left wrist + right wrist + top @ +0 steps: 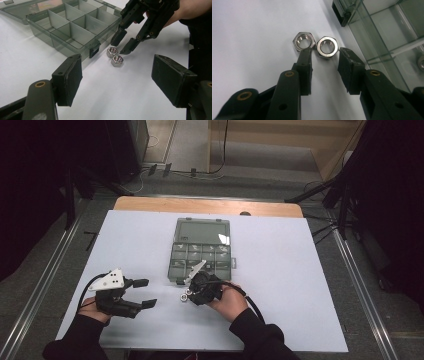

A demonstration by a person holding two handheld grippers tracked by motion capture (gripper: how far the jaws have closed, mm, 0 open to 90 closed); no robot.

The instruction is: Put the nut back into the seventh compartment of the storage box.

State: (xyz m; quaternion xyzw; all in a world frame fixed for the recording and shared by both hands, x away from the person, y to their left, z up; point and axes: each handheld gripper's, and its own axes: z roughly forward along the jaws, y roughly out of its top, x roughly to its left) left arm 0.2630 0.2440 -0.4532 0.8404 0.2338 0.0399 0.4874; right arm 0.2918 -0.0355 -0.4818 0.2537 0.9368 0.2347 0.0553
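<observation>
Hovering low over the white table [280,285], the right gripper [324,60] is pointing its tips down at two steel nuts lying side by side. Its jaws are standing narrowly apart around the nearer nut [326,47], not yet pressing it; the other nut [304,41] is sitting at nine o'clock from it. The compartment box [75,27] is lying open just beside them. At eight o'clock from the box, the left gripper [145,292] is waiting wide open, holding nothing.
</observation>
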